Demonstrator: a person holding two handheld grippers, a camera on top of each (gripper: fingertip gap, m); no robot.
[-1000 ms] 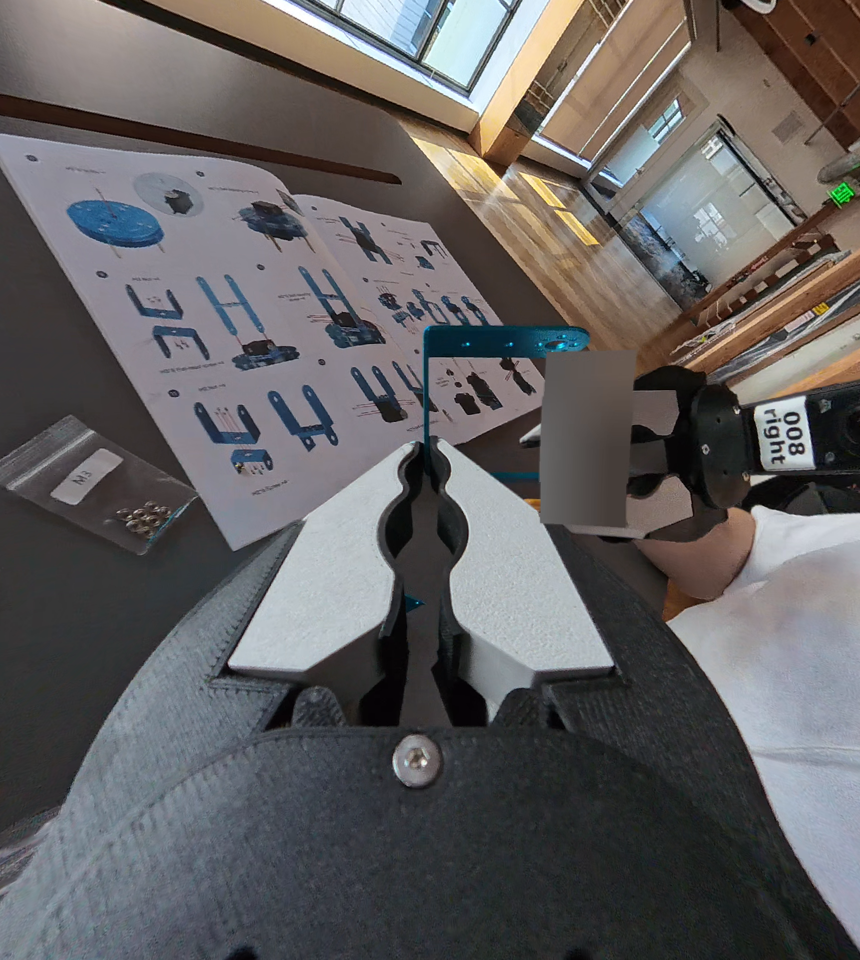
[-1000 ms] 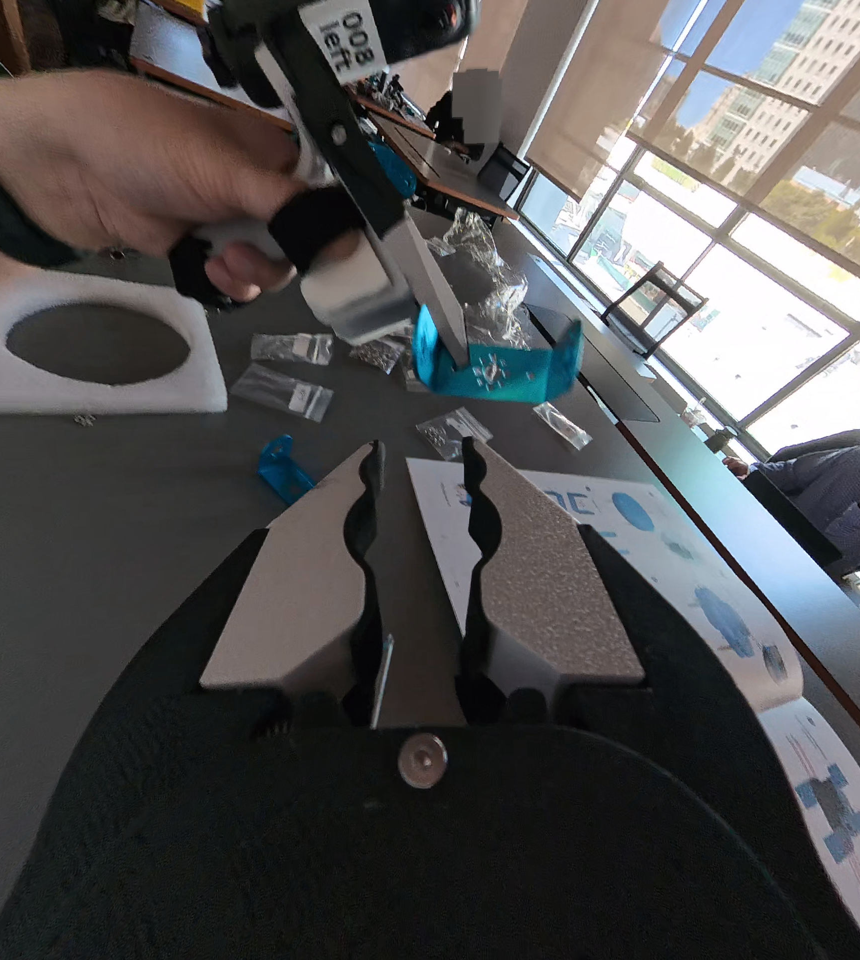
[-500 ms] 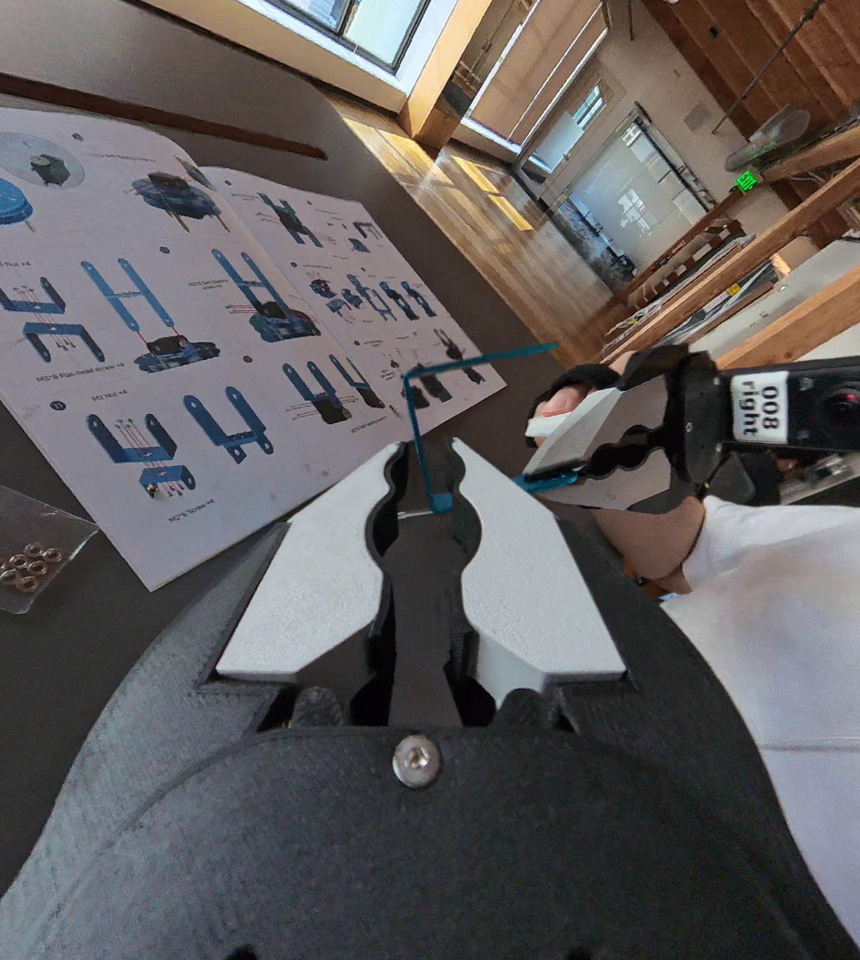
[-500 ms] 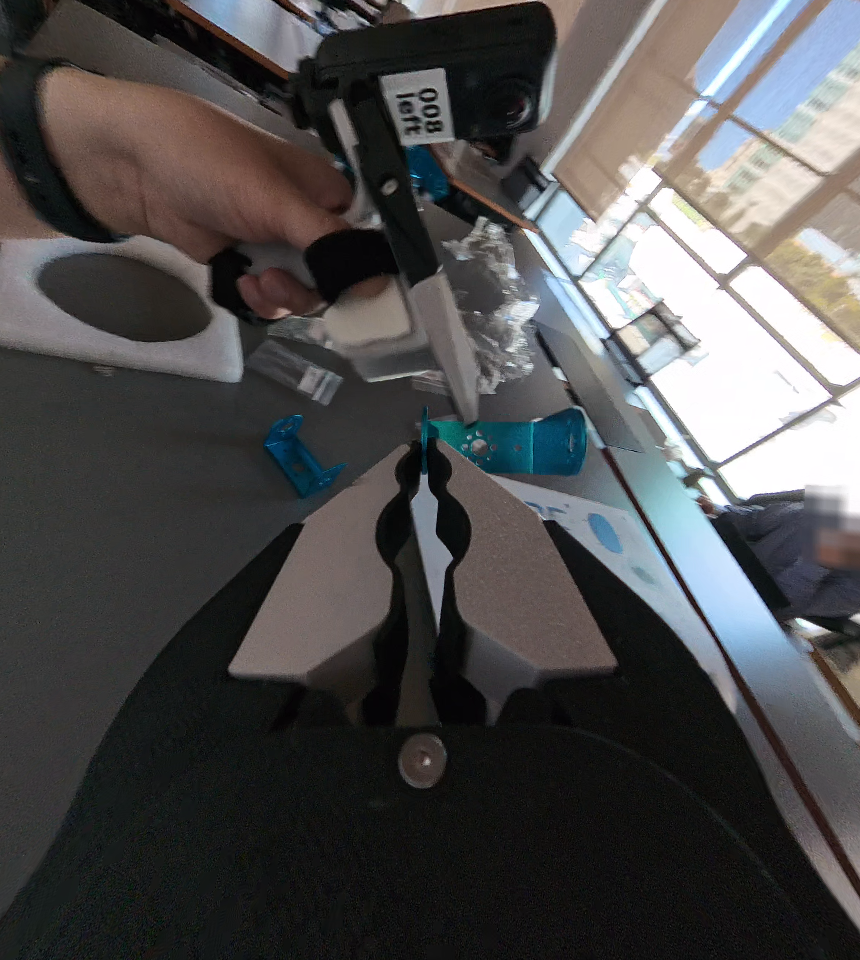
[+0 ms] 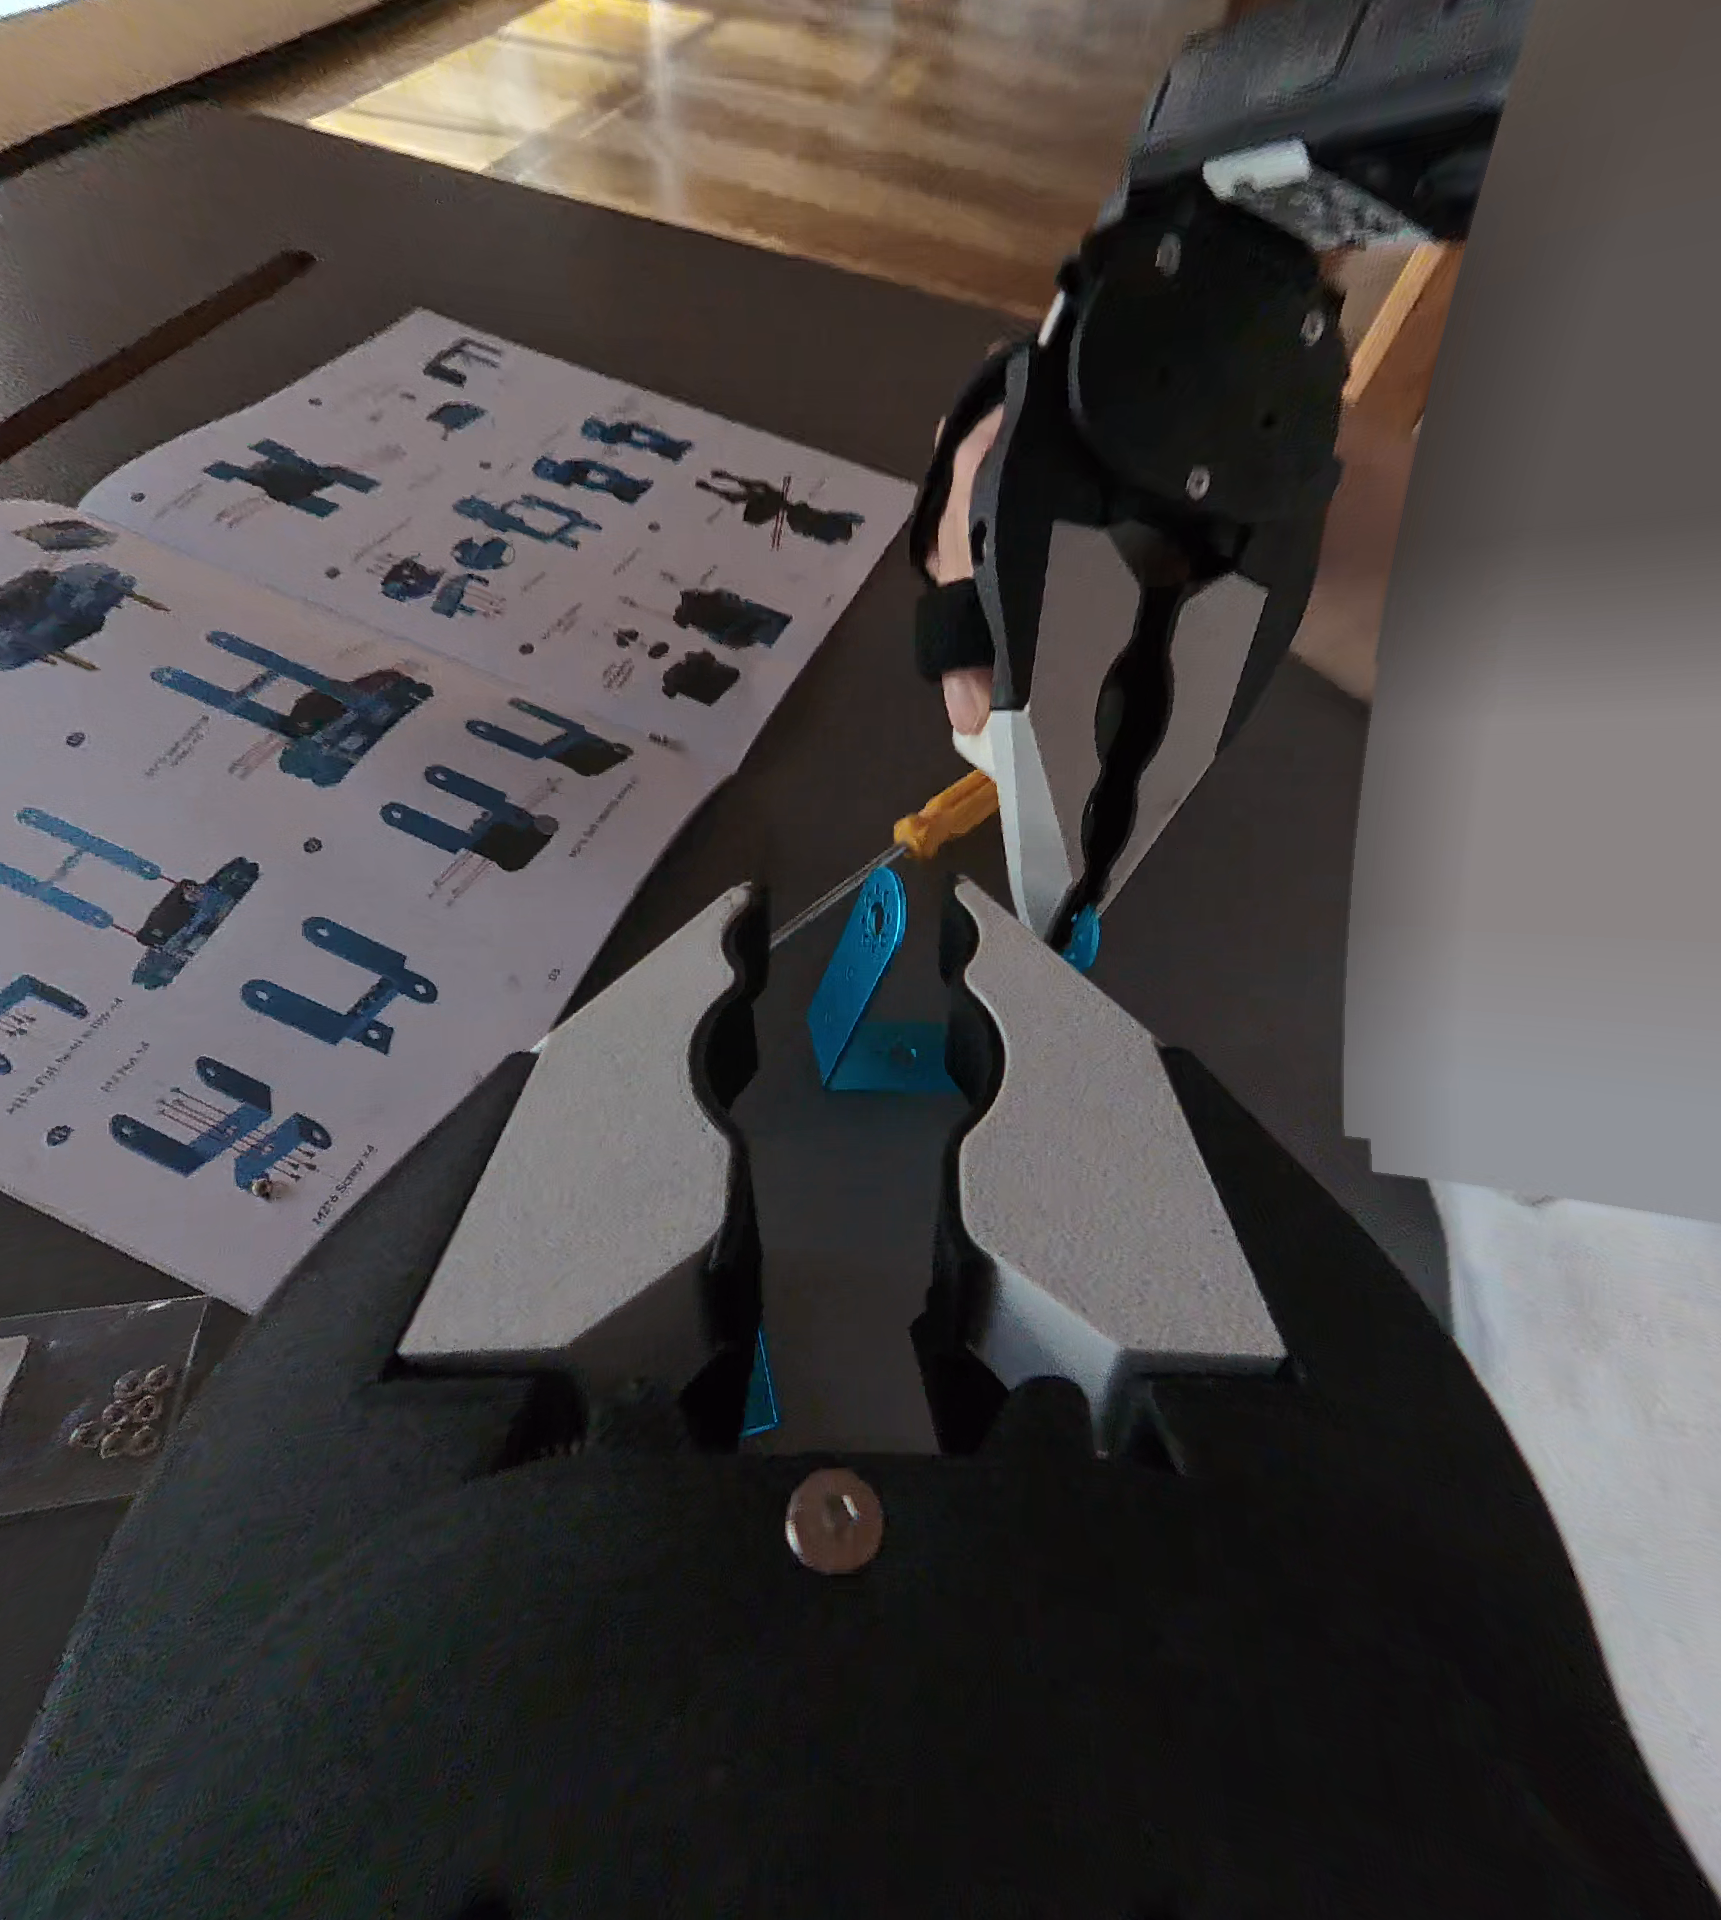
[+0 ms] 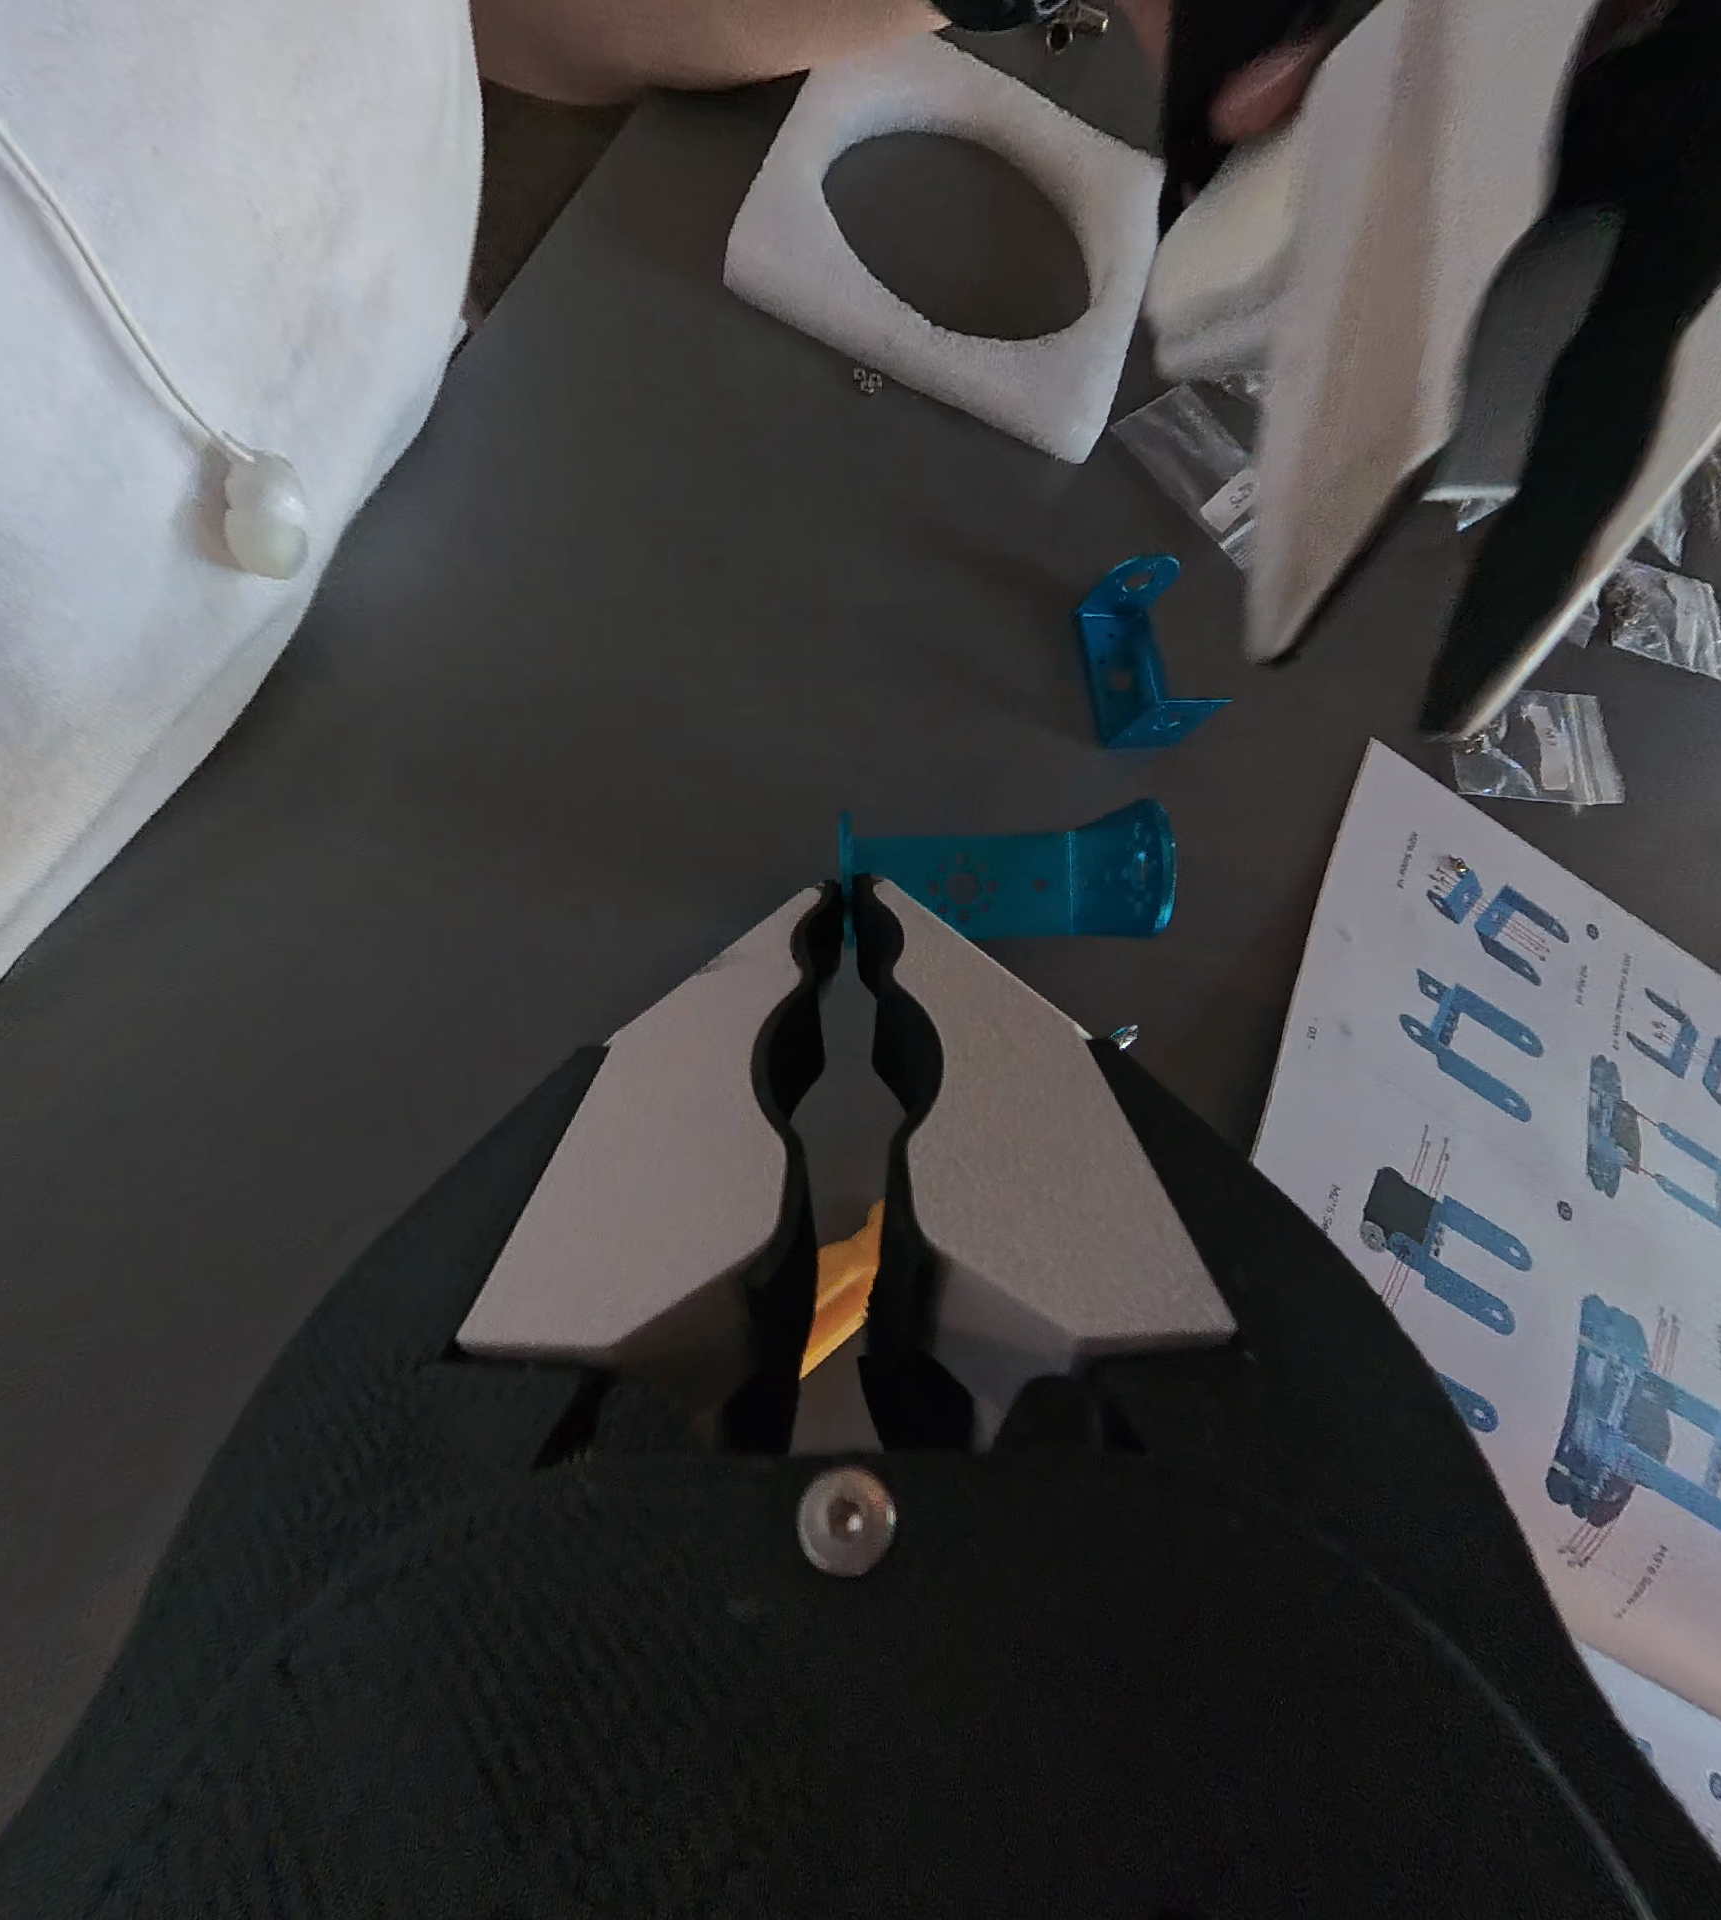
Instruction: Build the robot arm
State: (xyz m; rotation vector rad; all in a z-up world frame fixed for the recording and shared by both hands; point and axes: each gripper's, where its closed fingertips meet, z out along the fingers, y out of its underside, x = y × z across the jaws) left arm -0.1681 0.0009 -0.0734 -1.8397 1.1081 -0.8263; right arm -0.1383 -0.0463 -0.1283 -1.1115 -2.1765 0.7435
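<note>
Dim, soft light on the table; sunlit floor glows beyond, perhaps from windows. Wide-angle bending at edges; the far gripper is motion-blurred.

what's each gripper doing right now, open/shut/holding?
left gripper: open, holding nothing, above the table.
right gripper: shut on one end flange of the long blue bracket.
</note>
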